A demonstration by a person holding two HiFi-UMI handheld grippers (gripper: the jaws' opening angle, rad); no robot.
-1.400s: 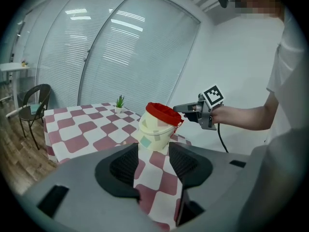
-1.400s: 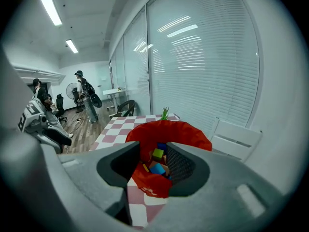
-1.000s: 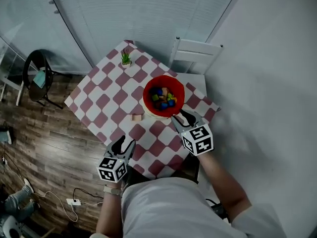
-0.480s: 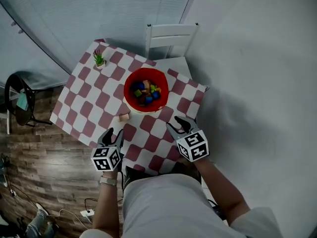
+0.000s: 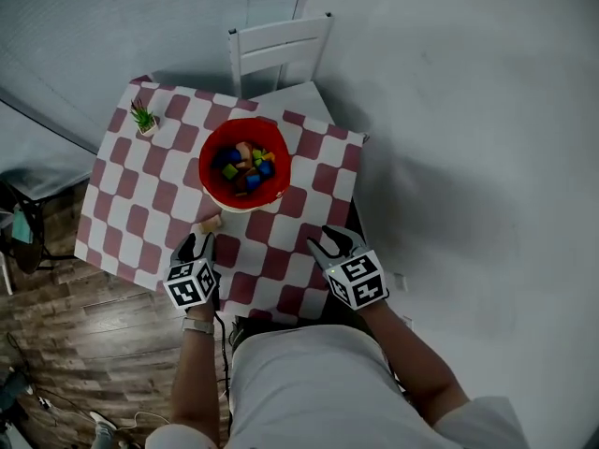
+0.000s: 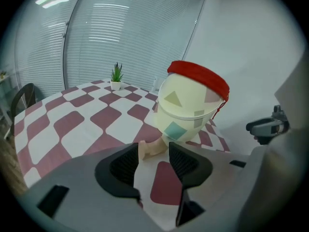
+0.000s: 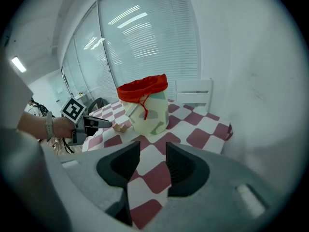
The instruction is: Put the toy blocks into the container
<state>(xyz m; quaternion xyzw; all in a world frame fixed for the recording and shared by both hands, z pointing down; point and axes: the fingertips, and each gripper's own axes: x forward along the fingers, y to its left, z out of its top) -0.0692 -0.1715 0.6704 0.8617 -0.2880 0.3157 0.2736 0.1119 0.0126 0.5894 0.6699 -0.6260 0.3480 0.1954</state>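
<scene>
A cream container with a red rim (image 5: pixel 245 164) stands on the checkered table (image 5: pixel 131 223) and holds several coloured blocks (image 5: pixel 241 165). One beige block (image 5: pixel 209 223) lies on the cloth just in front of the container. My left gripper (image 5: pixel 194 244) is open, low over the table, its jaws pointing at that beige block (image 6: pixel 152 148), which sits just beyond the fingertips with the container (image 6: pixel 190 108) behind it. My right gripper (image 5: pixel 329 241) is open and empty, near the front right of the table; its view shows the container (image 7: pixel 145 108) and the left gripper (image 7: pixel 89 124).
A small potted plant (image 5: pixel 143 120) stands at the table's far left corner. A white chair (image 5: pixel 281 50) is behind the table. A wooden floor (image 5: pixel 56 316) with a dark chair (image 5: pixel 14 223) lies to the left, and a pale wall is on the right.
The head view has swung, shifting the table leftward. The left gripper has come closer to the beige block. The right gripper has drawn back from the container's rim.
</scene>
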